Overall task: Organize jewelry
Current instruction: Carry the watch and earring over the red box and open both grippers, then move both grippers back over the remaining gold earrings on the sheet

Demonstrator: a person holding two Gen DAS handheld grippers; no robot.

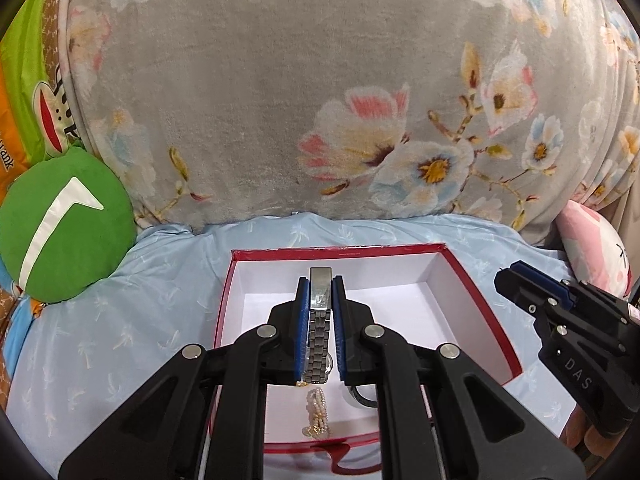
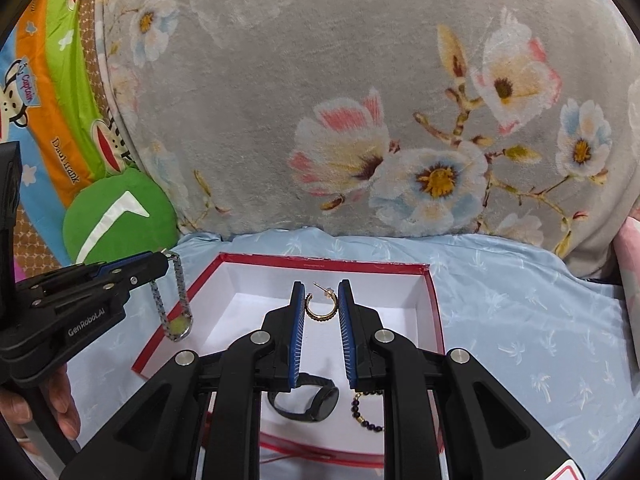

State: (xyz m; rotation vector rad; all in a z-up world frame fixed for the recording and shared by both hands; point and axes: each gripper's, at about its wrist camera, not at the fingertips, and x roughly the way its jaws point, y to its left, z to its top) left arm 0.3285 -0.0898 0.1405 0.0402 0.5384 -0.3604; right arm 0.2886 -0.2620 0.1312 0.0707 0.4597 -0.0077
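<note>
A red box with a white inside sits on the light blue sheet; it also shows in the right wrist view. My left gripper is shut on a silver metal watch and holds it over the box; the watch hangs from it in the right wrist view. My right gripper is shut on a gold hoop earring above the box. In the box lie a pearl bracelet, a black watch and a dark bead bracelet.
A grey floral blanket roll rises behind the box. A green round cushion sits at left, a pink one at right. The right gripper hovers beside the box's right wall.
</note>
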